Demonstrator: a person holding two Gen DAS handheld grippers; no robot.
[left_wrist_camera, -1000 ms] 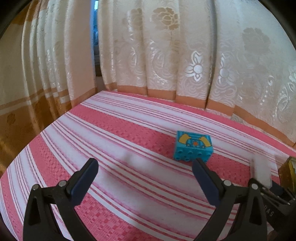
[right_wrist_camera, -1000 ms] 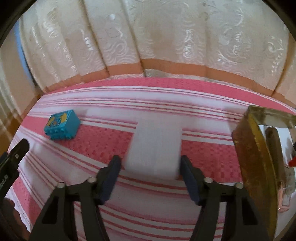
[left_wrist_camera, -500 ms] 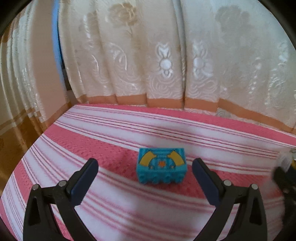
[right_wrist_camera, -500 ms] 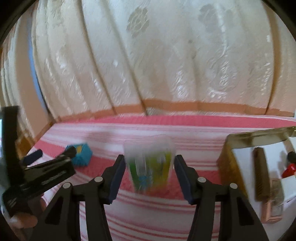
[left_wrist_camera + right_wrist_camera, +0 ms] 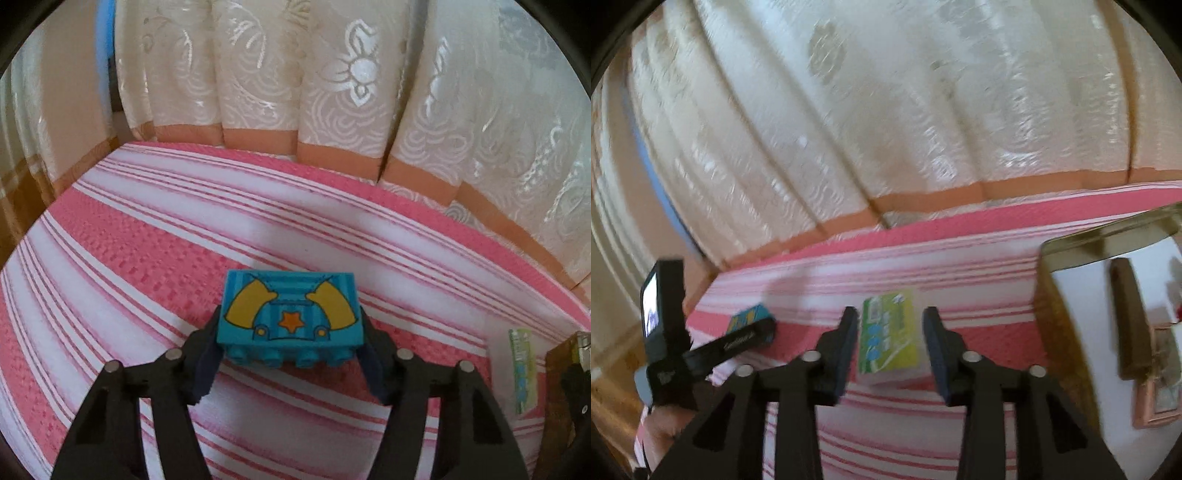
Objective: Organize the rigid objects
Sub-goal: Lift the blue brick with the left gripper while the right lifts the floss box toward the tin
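A blue toy brick (image 5: 290, 317) with yellow shapes and an orange star sits on the pink-and-white striped cloth (image 5: 147, 266). My left gripper (image 5: 290, 354) is shut on its two sides. The brick also shows small in the right wrist view (image 5: 750, 319), behind the left gripper's body. My right gripper (image 5: 889, 349) is shut on a green-and-yellow printed box (image 5: 888, 338) and holds it above the cloth. That box shows at the right edge of the left wrist view (image 5: 521, 369).
A gold-rimmed tray (image 5: 1067, 295) with a brown bar and other small items stands at the right. Cream curtains (image 5: 332, 92) hang along the far edge of the cloth. The left gripper's body (image 5: 713, 343) is at the left of the right wrist view.
My left gripper has moved in on the blue brick and closed on it. My right gripper has lifted the box, tilted, and swung slightly right.
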